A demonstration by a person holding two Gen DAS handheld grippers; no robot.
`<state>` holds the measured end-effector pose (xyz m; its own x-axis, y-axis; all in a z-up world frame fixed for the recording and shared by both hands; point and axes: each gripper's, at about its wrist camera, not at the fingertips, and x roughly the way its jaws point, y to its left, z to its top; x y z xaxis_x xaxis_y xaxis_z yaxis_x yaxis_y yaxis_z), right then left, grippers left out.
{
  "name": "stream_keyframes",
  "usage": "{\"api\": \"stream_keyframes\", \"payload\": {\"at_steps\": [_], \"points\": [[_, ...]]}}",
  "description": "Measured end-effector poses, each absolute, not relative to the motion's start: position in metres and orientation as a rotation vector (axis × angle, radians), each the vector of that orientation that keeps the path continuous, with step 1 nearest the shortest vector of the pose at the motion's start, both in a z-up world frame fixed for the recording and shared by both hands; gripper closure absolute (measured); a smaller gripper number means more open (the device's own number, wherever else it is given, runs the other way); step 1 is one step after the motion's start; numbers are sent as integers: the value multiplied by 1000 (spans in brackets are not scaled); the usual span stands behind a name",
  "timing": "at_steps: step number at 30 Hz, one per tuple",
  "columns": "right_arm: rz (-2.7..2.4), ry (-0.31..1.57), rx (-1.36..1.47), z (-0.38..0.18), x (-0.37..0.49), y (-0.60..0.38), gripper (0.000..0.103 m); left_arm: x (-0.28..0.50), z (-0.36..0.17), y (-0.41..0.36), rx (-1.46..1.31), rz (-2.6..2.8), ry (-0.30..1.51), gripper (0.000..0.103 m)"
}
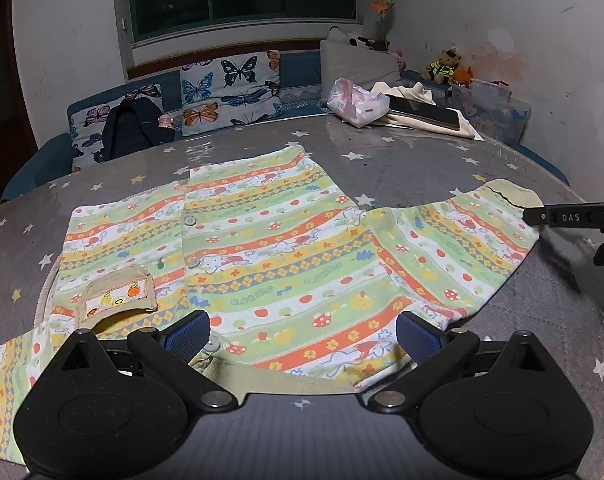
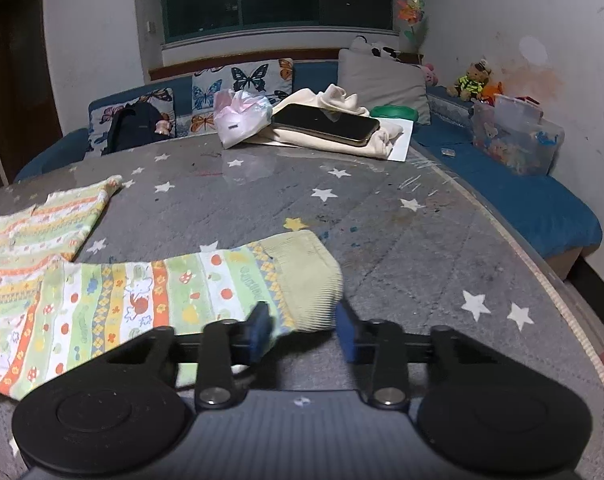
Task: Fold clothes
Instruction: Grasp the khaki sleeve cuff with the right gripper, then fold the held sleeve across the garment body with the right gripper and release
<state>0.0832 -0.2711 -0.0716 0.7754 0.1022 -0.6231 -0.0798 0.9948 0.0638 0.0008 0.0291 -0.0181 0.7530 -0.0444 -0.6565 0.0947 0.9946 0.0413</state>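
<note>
Child's striped shirt [image 1: 262, 248] lies flat, front side up, on the grey star-print bench [image 1: 401, 160]. Pattern: green, orange, yellow and white bands with fruit and mushroom motifs. Button placket runs down the middle; small patch pocket [image 1: 118, 298] sits on the panel to the left in the left wrist view. Ribbed collar edge is nearest the left gripper [image 1: 302, 334], just below its fingers.

One sleeve [image 2: 162, 300] is stretched out sideways across the bench, ending in a plain pale-green ribbed cuff [image 2: 305, 276].

Left gripper: jaws spread wide, nothing between them, blue pads hanging over the shirt's collar area. Contact with the cloth cannot be told.

Right gripper [image 2: 302, 330]: jaws partly open, set either side of the cuff's near corner. One blue pad lies against the sleeve fabric, the other stands just clear of the cuff's edge; no grip on the cloth. View is slightly blurred here.

Far side of bench: a phone [image 2: 325, 124] lying on folded cream cloth [image 2: 341, 140], with a crumpled plastic bag [image 2: 242, 118] beside them, well apart from the shirt. Behind the bench, a blue sofa [image 2: 521, 200] with butterfly cushions [image 1: 230, 88] and a clear storage box [image 2: 517, 140].
</note>
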Motion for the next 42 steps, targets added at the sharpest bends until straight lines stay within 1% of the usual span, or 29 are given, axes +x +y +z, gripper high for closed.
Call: {"api": "stream_keyframes", "payload": {"at_steps": [2,7,14,24,31,39,41,42], "points": [[115,680,62,-70,83,-274,88,0,-18,31,70,-73,712,1],[194,679,113,-57,81,-264,92,-3,-17,40,57,-60,710,0],[400,657,196,-18,79,-225,92,-11,-16,65,17,-14,706,0],[704,599,139,37,78,-105,92,-33,-14,117,-62,73,679,0],[826,617,53,41,73,-18,92,-51,-16,156,-127,133,662,0],[910,655,15,26,61,40,92,-60,-19,172,-164,162,666,0],[924,676,20,19,61,49,91,-62,-20,174,-169,165,668,0],[930,686,24,15,61,52,89,-62,-20,175,-172,167,669,0]]}}
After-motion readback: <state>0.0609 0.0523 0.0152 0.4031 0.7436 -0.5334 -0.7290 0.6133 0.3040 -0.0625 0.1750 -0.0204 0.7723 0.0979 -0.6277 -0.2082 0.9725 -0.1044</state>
